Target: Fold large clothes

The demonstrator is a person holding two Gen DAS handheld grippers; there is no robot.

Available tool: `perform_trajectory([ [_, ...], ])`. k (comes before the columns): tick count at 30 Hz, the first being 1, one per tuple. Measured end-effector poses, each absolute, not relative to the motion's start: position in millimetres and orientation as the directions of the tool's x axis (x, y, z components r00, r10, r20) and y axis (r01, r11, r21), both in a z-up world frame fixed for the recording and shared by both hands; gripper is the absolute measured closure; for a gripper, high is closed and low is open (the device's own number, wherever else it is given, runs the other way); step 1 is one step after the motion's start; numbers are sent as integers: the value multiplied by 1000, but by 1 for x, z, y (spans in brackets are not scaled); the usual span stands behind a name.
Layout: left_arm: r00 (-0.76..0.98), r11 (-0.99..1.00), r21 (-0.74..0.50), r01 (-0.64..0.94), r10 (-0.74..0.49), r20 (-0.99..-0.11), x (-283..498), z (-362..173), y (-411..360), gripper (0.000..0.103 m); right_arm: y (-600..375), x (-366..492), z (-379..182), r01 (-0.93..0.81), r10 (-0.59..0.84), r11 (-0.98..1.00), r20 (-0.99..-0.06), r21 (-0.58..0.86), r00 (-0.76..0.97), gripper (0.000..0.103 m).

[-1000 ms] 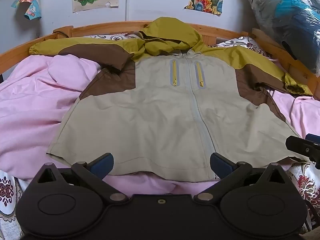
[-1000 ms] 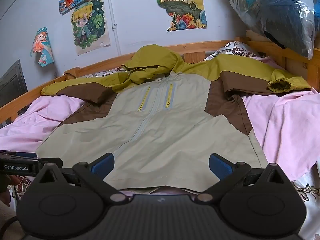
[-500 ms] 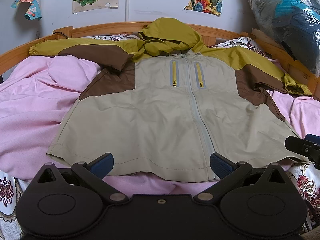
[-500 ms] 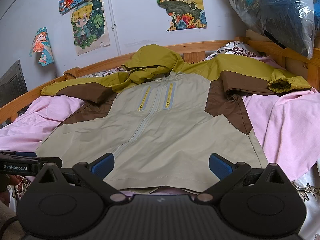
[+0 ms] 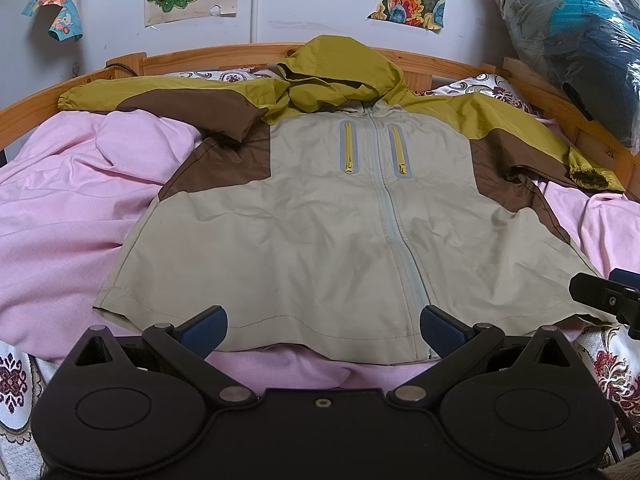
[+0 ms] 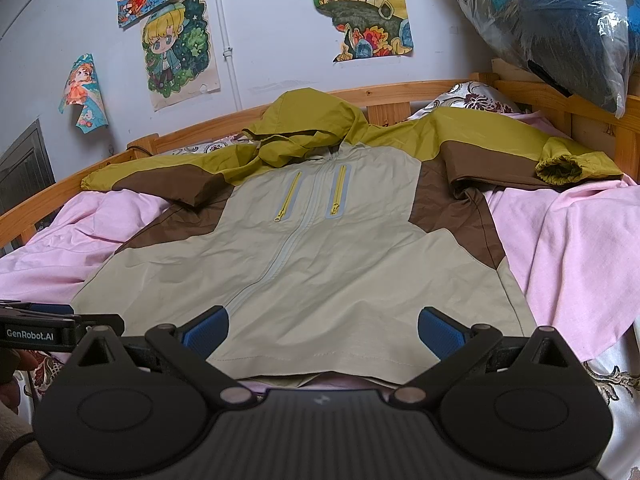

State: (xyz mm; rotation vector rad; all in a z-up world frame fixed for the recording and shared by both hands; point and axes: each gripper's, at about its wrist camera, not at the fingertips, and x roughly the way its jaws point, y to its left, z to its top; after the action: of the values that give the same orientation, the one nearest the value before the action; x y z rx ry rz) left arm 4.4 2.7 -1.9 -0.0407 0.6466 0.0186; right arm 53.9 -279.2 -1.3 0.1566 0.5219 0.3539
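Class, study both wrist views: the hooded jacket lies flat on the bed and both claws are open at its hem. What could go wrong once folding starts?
1. The jacket lies on a rumpled pink sheet; a claw closing at the hem may pinch the sheet too.
2. The right sleeve is already doubled over, so folding may trap creases.
3. The bunched hood may make the fold bulky. The left claw and right claw hold nothing.

Legible text: one item only. Right wrist view, far left edge: "GenRobot.AI" in white letters on the black side of the left gripper. Left wrist view: no readable text. Wall posters carry drawings only; no lettering can be made out on them.
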Motion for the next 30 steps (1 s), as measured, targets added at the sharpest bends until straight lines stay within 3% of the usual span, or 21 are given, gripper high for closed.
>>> perform_trajectory([
  [30,798,999,-32,-30,4,-602,4,-2,2,1,-276,56,-5,-289,368,928,-462,236,807,0],
])
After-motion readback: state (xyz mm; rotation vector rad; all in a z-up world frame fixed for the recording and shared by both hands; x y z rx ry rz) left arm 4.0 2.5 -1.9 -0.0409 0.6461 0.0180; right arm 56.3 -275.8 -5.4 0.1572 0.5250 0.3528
